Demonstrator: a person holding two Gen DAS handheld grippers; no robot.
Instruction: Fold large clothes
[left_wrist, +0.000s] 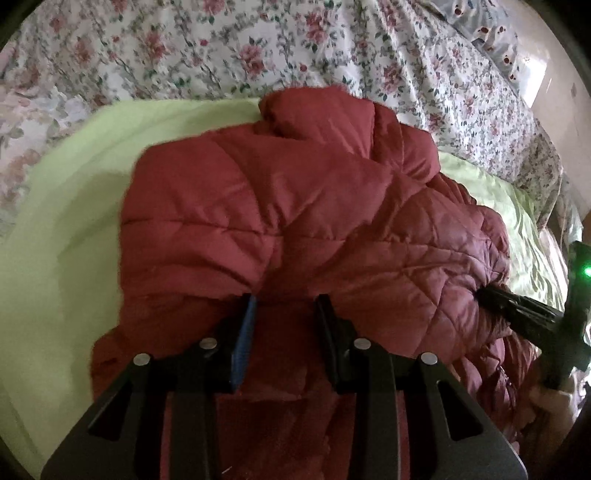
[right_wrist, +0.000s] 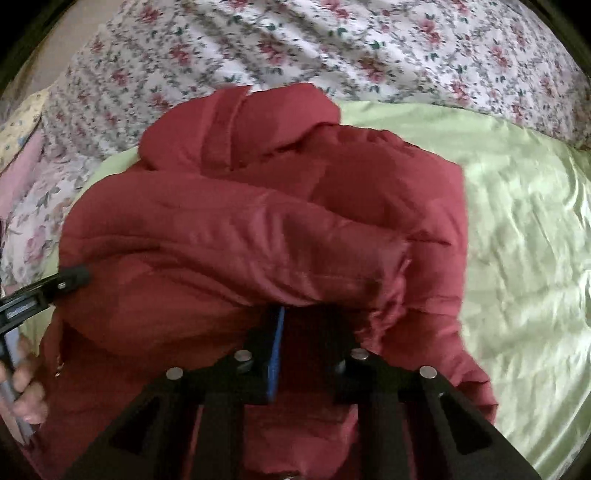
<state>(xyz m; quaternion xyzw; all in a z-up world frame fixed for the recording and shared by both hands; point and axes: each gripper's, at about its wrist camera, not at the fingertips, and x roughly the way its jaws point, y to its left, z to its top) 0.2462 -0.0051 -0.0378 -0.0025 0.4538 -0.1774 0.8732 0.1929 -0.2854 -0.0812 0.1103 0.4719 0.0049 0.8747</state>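
**Item:** red quilted jacket (left_wrist: 295, 206), one large garment, bunched in a thick mound on the light green sheet (left_wrist: 66, 258). The sheet lies on the bed, and a floral cover (left_wrist: 221, 48) runs along the far side of the jacket.

**Condition:** partly folded, by my reading. The bulk has been gathered inward, with a padded fold lying across the top. The hood or collar end sits on the jacket's far side, towards the floral cover. The outline is lumpy, not a flat rectangle, and the edges do not line up.

**Your left gripper** (left_wrist: 286, 306)**:** at the jacket's near edge, its jaws a little apart, with red fabric bunched between them. It looks clamped on the jacket.

**Your right gripper** (right_wrist: 314, 314)**:** also at the jacket's near edge, beside the gathered cuff (right_wrist: 391, 295). Its tips are buried under a fold, so the pictures do not show the gap. Going by the reading, the jaws are drawn together, and I cannot tell whether fabric is pinched.

**Remaining, as judged:** lay the lifted fold down, flatten the mound, tuck the cuff in and square the bundle.
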